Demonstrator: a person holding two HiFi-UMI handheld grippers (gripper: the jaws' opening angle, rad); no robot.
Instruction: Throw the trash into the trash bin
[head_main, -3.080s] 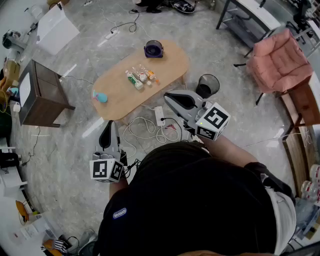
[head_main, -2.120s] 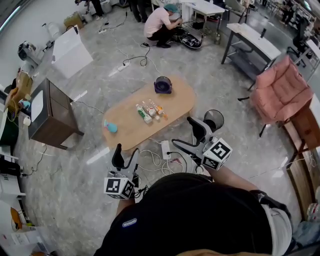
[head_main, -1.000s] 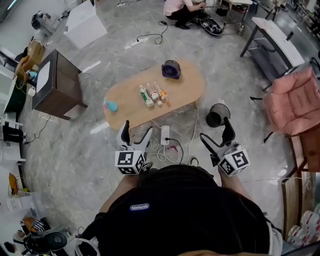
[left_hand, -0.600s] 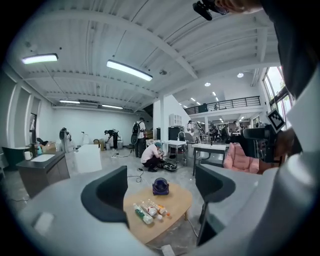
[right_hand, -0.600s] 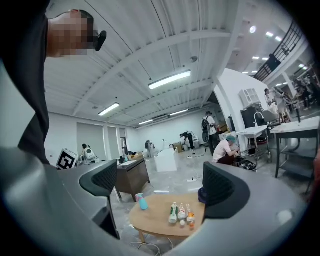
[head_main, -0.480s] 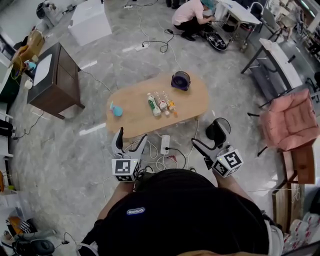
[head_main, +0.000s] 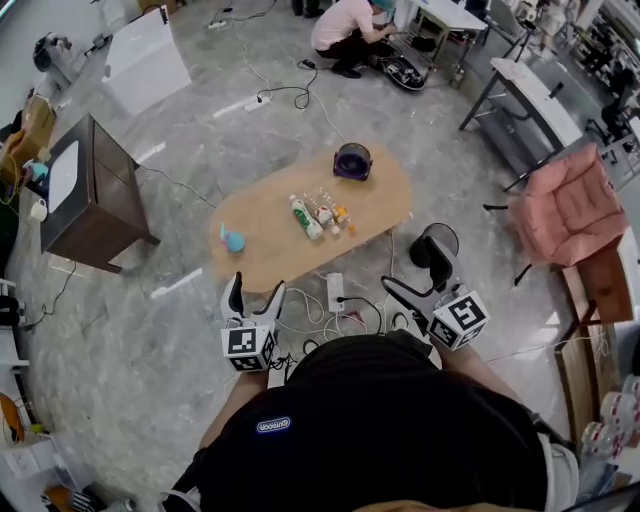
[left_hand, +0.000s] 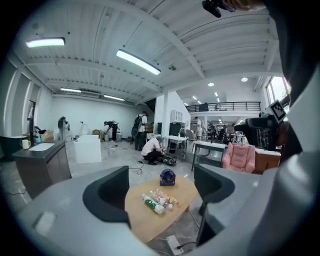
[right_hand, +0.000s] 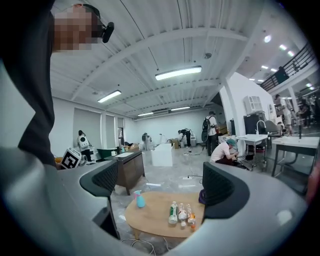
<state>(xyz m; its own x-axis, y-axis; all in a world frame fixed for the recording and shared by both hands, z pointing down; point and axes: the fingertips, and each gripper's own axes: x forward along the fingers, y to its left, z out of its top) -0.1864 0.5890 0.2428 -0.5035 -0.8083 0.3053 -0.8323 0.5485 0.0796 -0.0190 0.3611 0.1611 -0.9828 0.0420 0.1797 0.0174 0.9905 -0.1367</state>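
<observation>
The left gripper (head_main: 254, 292) and right gripper (head_main: 418, 276) both gape empty, short of the table (head_main: 265, 245) where the bottles (head_main: 318, 213) lie, with the trash bin (head_main: 432, 243) beside it, so I reckon this is the approach and closing on a bottle comes next.

- The right gripper (head_main: 412, 270), raised near frame centre three seconds ago with fingers together, now sits lower, fingers spread.
- The left gripper (head_main: 255, 290) has opened likewise.
- The tabletop (head_main: 265, 245) has slid down toward mid-frame.
</observation>
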